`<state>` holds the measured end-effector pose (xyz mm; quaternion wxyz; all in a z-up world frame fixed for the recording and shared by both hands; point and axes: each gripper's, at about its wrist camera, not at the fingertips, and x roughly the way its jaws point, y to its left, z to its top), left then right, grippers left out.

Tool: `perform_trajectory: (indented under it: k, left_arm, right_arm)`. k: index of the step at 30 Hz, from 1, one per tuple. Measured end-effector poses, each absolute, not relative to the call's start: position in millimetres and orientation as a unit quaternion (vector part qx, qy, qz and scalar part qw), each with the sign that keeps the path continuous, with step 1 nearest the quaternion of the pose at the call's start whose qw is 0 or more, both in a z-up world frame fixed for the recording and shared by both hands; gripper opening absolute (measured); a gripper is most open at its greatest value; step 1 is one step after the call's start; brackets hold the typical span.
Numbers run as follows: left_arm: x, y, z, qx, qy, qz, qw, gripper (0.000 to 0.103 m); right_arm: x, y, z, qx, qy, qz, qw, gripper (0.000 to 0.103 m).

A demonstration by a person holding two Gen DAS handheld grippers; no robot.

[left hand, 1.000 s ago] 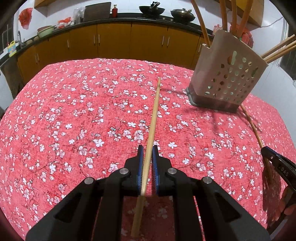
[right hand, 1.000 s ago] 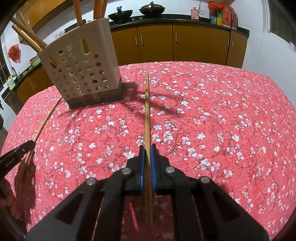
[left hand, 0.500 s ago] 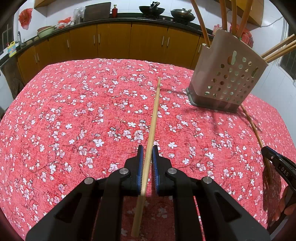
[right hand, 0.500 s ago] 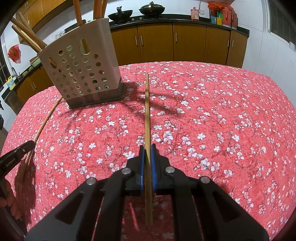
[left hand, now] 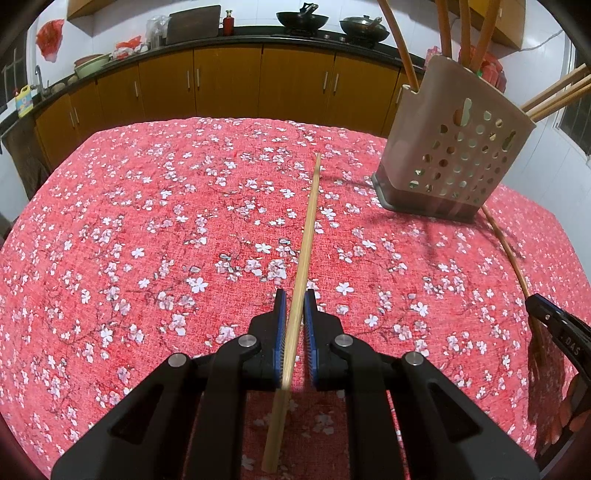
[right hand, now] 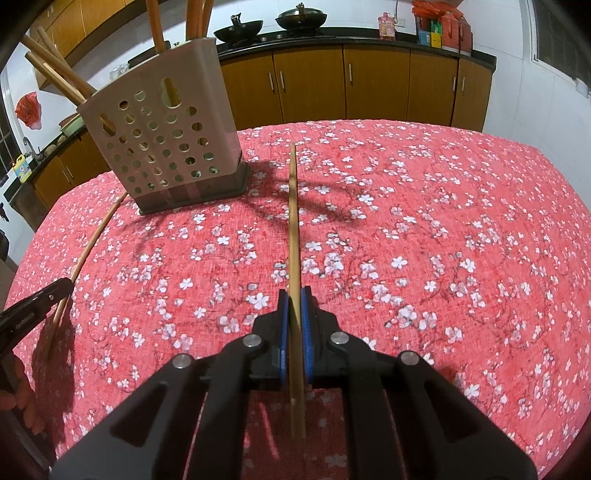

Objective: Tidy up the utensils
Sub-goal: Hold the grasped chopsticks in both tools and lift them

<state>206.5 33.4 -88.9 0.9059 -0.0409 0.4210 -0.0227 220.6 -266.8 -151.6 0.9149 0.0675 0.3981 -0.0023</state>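
Note:
In the left wrist view my left gripper is shut on a wooden chopstick that points forward over the red cloth, slanting slightly right. A beige perforated utensil holder stands to its right with several chopsticks sticking out. At the right edge my right gripper holds a second chopstick. In the right wrist view the right gripper is shut on that chopstick, aimed just right of the holder. The left gripper and its chopstick show at the left edge.
A red floral tablecloth covers the table. Behind it run orange-brown cabinets under a dark counter with two woks. A window is at the far right. Fingers of a hand show at the lower left.

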Motion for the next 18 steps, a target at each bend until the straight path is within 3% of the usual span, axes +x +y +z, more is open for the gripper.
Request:
perform_trajectory:
  k: [11, 18]
  left_arm:
    - [202, 23, -90, -0.005, 0.425, -0.023, 0.905, 0.009]
    - [189, 32, -70, -0.023, 0.412, -0.041, 0.91, 0.008]
  right_arm:
    - [216, -269, -148, 0.078, 0.397, 0.005, 0.914, 0.008]
    - [193, -285, -112, 0.094, 0.348, 0.001, 0.933, 0.008]
